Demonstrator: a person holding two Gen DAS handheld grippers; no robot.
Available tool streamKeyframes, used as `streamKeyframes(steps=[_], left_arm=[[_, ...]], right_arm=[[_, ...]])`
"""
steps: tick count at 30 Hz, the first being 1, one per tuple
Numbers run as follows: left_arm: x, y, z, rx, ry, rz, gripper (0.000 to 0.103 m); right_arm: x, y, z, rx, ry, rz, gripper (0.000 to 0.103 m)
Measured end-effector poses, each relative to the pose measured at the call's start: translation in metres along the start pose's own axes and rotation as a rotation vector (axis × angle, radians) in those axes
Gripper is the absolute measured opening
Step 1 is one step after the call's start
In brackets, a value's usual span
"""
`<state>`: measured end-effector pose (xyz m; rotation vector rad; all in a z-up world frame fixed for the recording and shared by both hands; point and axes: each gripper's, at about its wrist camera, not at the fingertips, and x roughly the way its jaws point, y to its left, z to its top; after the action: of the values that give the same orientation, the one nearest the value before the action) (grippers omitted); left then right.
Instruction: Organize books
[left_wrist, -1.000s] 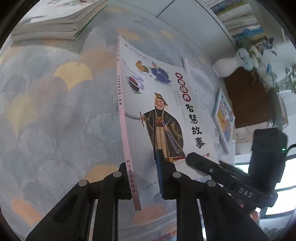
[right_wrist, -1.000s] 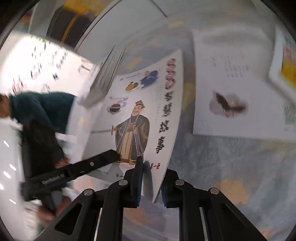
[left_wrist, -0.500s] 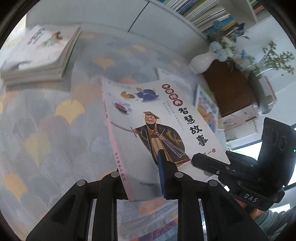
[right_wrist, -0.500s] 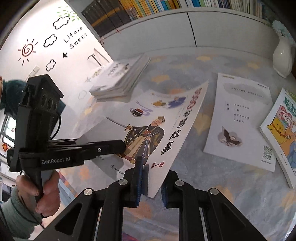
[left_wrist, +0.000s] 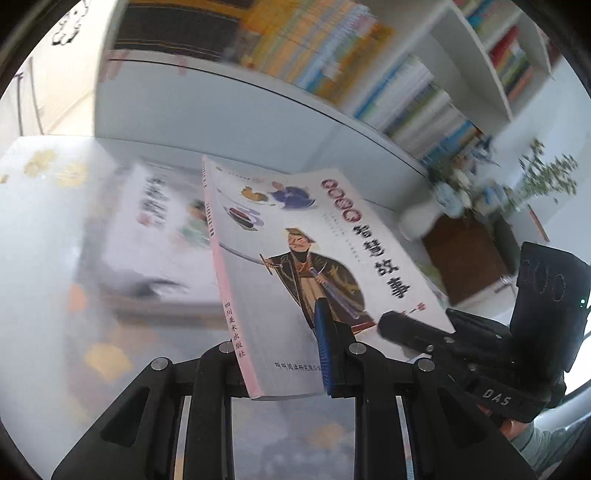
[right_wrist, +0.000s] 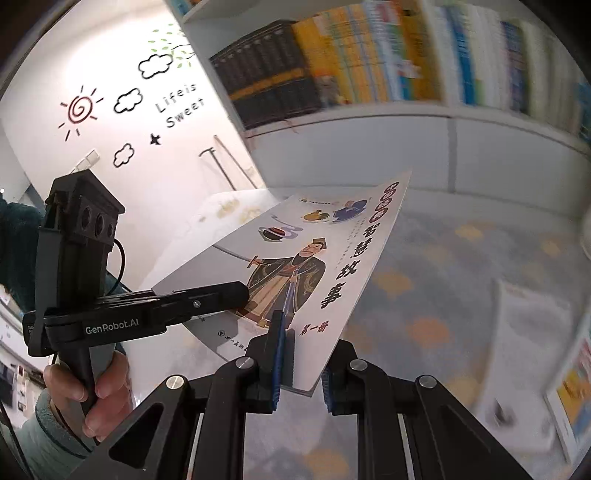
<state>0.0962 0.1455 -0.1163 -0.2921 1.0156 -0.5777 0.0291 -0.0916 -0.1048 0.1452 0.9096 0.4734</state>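
Resting between both jaws: book (left_wrist: 295, 266)

White book (left_wrist: 317, 258) with pink spine, grey scallop-patterned tablecloth (right_wrist: 443, 258)

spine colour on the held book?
Pale pink, with dark printed characters, on the book. Clearest in the left wrist view.

Shelved books (left_wrist: 332, 48) smeared by motion blur, book stack (left_wrist: 162, 236) on table too blurred to read, left claw's (left_wrist: 284, 369) left finger hidden behind held book (left_wrist: 295, 280), right-edge booklets (right_wrist: 535, 350) blurred and cropped.
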Motion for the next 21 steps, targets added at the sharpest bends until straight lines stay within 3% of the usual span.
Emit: streamKeyframes(steps=[4, 10, 18, 21], left_arm=[[0.015, 0.048, 0.017, -0.024, 0.023, 0.04, 0.02], [0.049, 0.105, 0.032, -0.114, 0.068, -0.004, 0.02], [0.063, 0.142, 0.02, -0.221, 0.079, -0.006, 0.02], [0.059, 0.155, 0.019, -0.276, 0.052, -0.052, 0.023]], right_arm=[[0.062, 0.011, 0.028, 0.029, 0.046, 0.025, 0.017], [0.137, 0.012, 0.046, 0.053, 0.111, -0.013, 0.018], [0.176, -0.012, 0.047, 0.133, 0.186, -0.014, 0.018], [0.189, -0.016, 0.044, 0.148, 0.213, -0.016, 0.018]])
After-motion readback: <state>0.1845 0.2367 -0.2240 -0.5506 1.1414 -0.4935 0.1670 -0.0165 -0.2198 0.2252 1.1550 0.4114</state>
